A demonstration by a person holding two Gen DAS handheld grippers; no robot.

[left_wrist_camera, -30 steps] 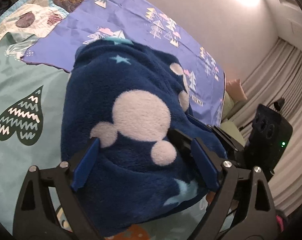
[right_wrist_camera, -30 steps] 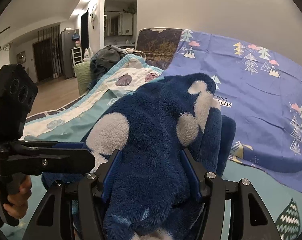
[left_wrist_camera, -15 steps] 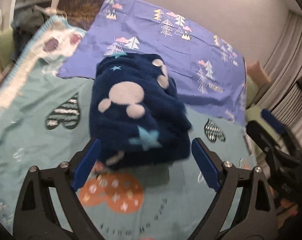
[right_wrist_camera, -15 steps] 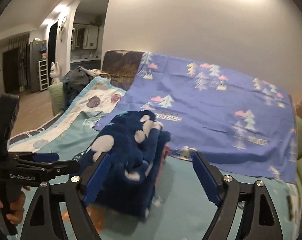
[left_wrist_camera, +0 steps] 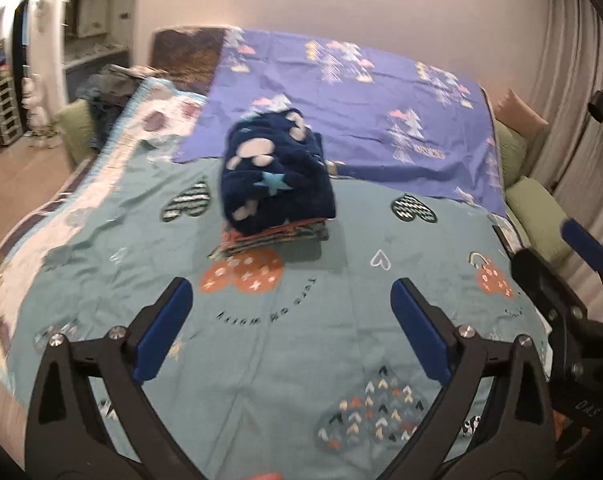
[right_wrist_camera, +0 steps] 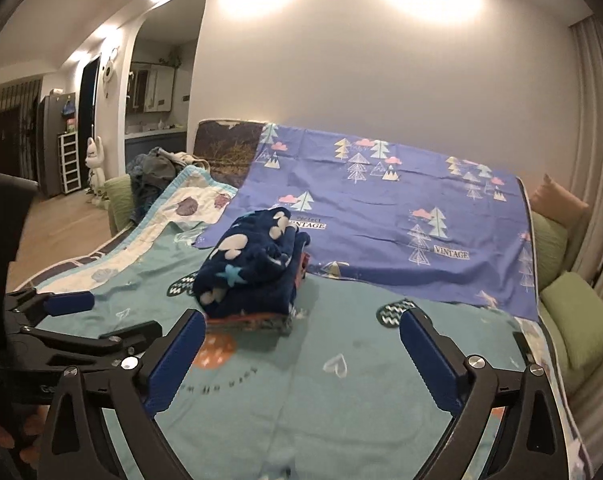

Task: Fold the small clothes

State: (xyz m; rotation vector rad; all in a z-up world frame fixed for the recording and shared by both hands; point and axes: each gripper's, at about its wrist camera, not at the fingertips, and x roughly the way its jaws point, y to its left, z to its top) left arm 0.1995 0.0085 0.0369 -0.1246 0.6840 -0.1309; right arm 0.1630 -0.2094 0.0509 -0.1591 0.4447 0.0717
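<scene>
**Folded fleece resting on the stack, both claws free**

My left claw (left_wrist_camera: 287, 316) is spread wide with nothing between its blue pads, well short of the clothes. My right claw (right_wrist_camera: 299, 354) is equally wide apart and holds nothing. The navy fleece garment (left_wrist_camera: 275, 176) sits folded on top of a small pile of folded clothes (left_wrist_camera: 271, 238) on the teal bedspread (left_wrist_camera: 321, 344), beside the purple sheet (right_wrist_camera: 381, 216). The left view is blurred; the pile seems two or three pieces.

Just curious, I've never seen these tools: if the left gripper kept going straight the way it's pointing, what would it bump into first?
Probably the teal bedspread: the open left gripper aims slightly downward at bare cover. Further along that line sits the folded navy fleece atop a small stack of clothes. Depth is hard to judge here.
</scene>
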